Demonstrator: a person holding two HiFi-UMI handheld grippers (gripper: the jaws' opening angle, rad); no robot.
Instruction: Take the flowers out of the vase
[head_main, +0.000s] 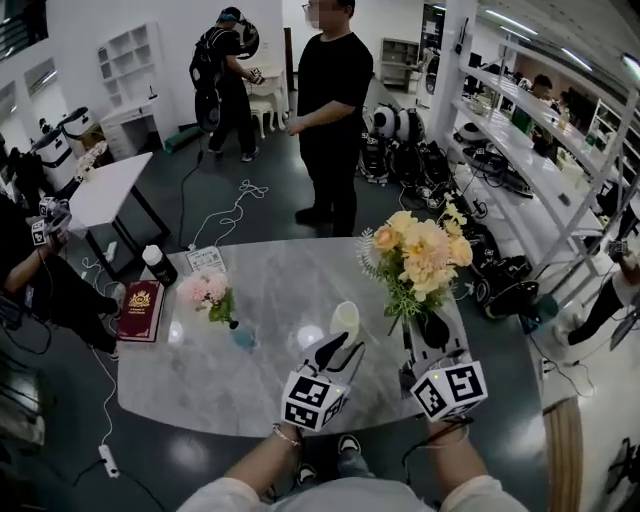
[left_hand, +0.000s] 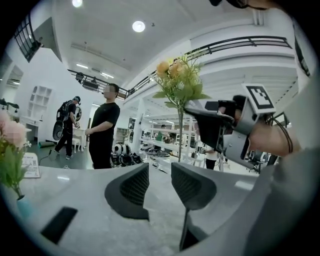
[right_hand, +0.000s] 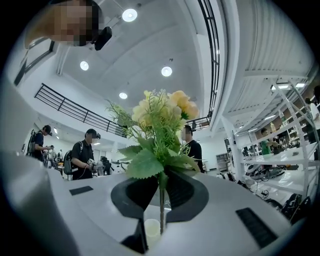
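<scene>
Your right gripper (head_main: 432, 328) pinches the flowers (head_main: 425, 250) by the stem, clear of the vase (head_main: 345, 318) on the counter (head_main: 280, 290). Your left gripper (head_main: 338, 352) holds its fingers (left_hand: 131, 187) apart, empty.

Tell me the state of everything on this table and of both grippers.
Yellow flowers: out of vase, held by stem.
Cream vase: upright, no flowers.
Right gripper: shut on stem.
Left gripper: open, empty.
Pink flowers: upright in blue vase.
Book: closed.
Bottle: upright, capped.
</scene>
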